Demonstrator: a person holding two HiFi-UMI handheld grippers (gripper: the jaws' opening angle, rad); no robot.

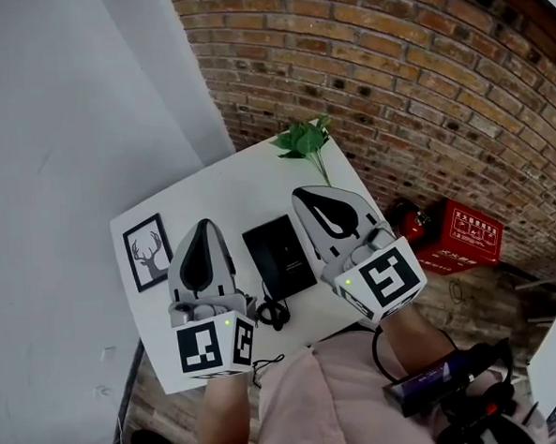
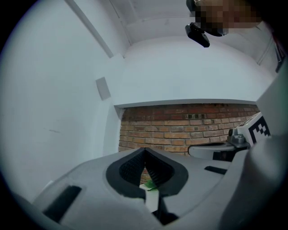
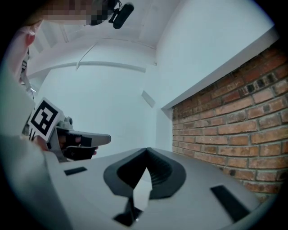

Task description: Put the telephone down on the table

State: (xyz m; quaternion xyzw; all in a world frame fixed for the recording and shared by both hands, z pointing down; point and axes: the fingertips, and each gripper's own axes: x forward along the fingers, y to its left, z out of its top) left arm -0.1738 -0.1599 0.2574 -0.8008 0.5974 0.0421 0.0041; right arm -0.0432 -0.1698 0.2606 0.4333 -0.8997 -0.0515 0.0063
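Observation:
The black telephone (image 1: 280,257) lies flat in the middle of the small white table (image 1: 219,187), its cord (image 1: 272,312) curled at the near edge. My left gripper (image 1: 201,227) hovers above the table just left of the phone, shut and empty. My right gripper (image 1: 305,195) hovers just right of the phone, also shut with nothing in it. In the left gripper view the jaws (image 2: 145,151) meet at the tips and point level at the brick wall. The right gripper view shows its jaws (image 3: 147,151) closed in the same way. Neither gripper touches the phone.
A framed deer picture (image 1: 147,252) lies on the table's left part. A green leafy sprig (image 1: 303,140) sits at the far edge. A brick wall (image 1: 391,78) runs behind, and a red box (image 1: 462,235) stands on the floor to the right.

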